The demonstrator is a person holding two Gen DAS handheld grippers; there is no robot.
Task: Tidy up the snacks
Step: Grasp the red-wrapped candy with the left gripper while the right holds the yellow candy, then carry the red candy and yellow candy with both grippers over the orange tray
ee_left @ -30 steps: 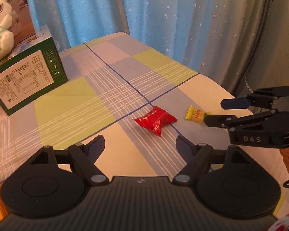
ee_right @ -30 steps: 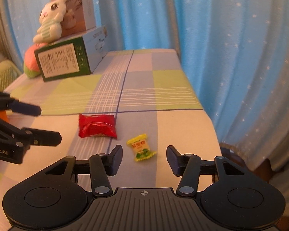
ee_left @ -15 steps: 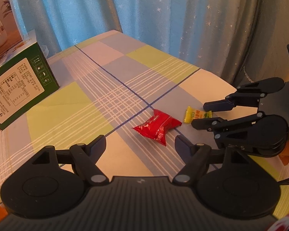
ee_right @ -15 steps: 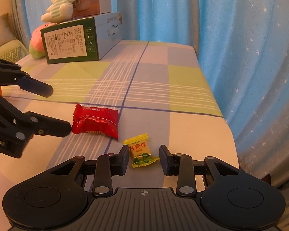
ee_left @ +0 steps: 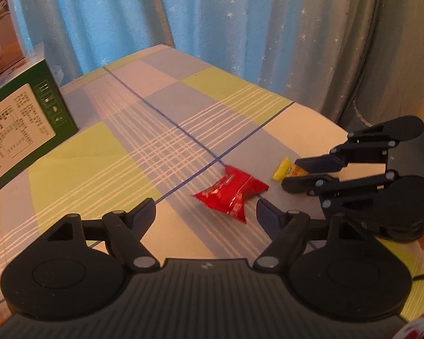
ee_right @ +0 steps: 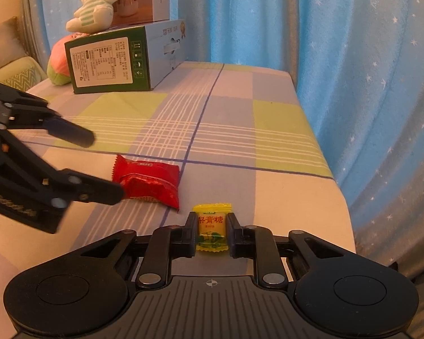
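Note:
A red snack packet (ee_left: 231,195) lies on the checked tablecloth, just ahead of my open left gripper (ee_left: 206,210). It also shows in the right wrist view (ee_right: 148,182), with one left finger touching its near edge. A small yellow candy (ee_right: 212,227) lies near the table's right edge. My right gripper (ee_right: 212,230) has its jaws closed against both sides of the candy. In the left wrist view the candy (ee_left: 285,169) pokes out between the right gripper's fingers (ee_left: 305,182).
A green and white carton (ee_right: 118,59) stands at the back left with a plush rabbit (ee_right: 94,2) and another box on it. Blue star-patterned curtains (ee_right: 339,56) hang close behind and right of the table. The table's right edge (ee_right: 339,192) is near the candy.
My right gripper moved forward over the yellow candy and closed onto it. My left gripper moved closer to the red packet and stayed open.

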